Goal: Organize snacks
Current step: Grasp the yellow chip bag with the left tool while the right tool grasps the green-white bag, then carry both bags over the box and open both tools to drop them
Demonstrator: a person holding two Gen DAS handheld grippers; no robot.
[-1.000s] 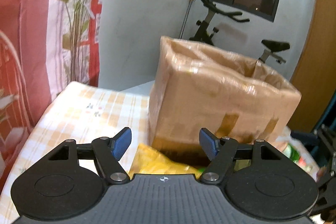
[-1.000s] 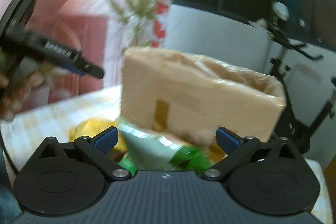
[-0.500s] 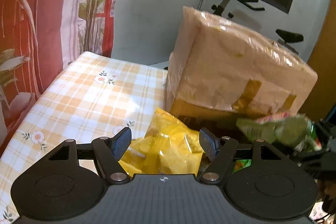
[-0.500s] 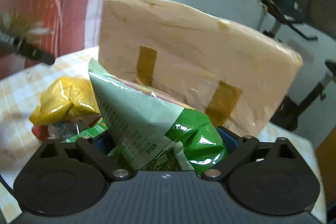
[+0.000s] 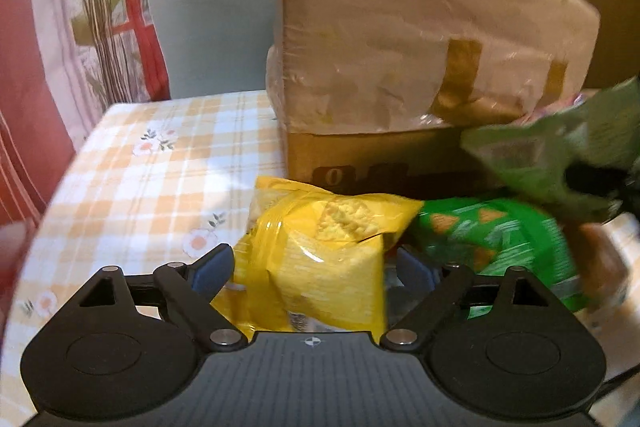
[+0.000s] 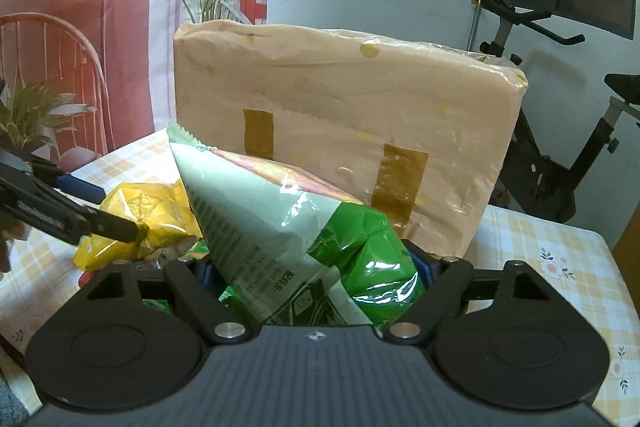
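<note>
I take the tall plastic-wrapped cardboard box [image 6: 344, 131] as my landmark; it stands on the checked surface [image 5: 152, 187]. My right gripper [image 6: 316, 267] has its fingers clenched on a pale green snack bag [image 6: 280, 227], held up in front of the box. My left gripper [image 5: 308, 267] has its fingers spread either side of a yellow snack bag [image 5: 320, 259] lying in front of the box; whether they touch it I cannot tell. Beside the yellow bag, also before the box, lies a green chip bag [image 5: 492, 243]. Brown tape strips [image 6: 400, 183] cross the box's front. Small print on the held bag is too fine to read. An exercise bike [image 6: 560, 131] stands behind the box.
</note>
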